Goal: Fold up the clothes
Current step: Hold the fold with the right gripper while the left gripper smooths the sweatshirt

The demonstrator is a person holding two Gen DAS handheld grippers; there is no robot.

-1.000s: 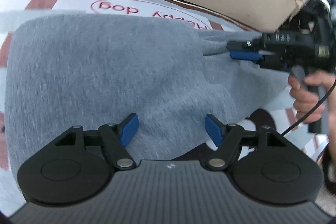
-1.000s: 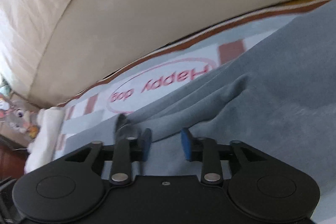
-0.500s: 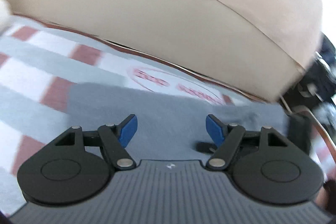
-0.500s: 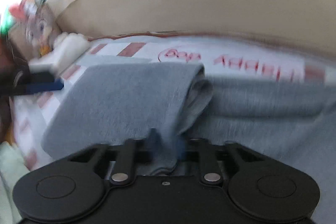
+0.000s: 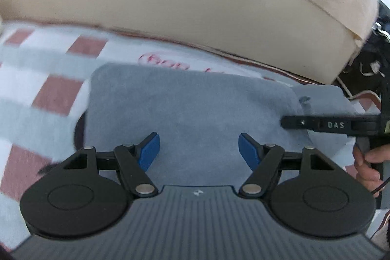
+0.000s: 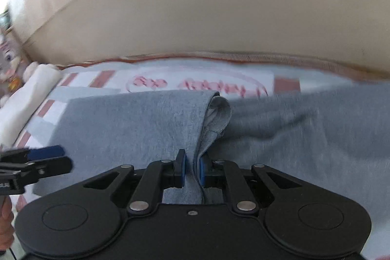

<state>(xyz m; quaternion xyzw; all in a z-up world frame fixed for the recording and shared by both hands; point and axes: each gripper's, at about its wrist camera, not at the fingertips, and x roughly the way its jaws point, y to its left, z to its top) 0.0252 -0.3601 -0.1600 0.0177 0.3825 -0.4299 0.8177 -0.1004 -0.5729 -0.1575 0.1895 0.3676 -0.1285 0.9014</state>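
A grey garment [image 5: 195, 109] lies on a checked blanket, one part folded over the rest. My left gripper [image 5: 199, 150] hangs open just above the garment's near edge, with nothing between its blue pads. In the right wrist view my right gripper [image 6: 192, 168] is shut on a raised fold of the grey garment [image 6: 136, 128], and cloth bunches up between the pads. In the left wrist view the right gripper [image 5: 284, 122] reaches in from the right over the garment's edge. The left gripper [image 6: 58, 158] shows at the left edge of the right wrist view.
The checked blanket [image 5: 61, 94] in white, grey and red carries a pink "Happy dog" print [image 6: 195, 82]. A beige sofa back [image 5: 195, 4] rises behind it. A white plush [image 6: 29, 94] lies at the left. A hand [image 5: 368, 162] holds the right gripper's handle.
My right gripper has shut on a fold of the grey garment and swung round to face the sofa back squarely. The left gripper has drawn back and up, still open.
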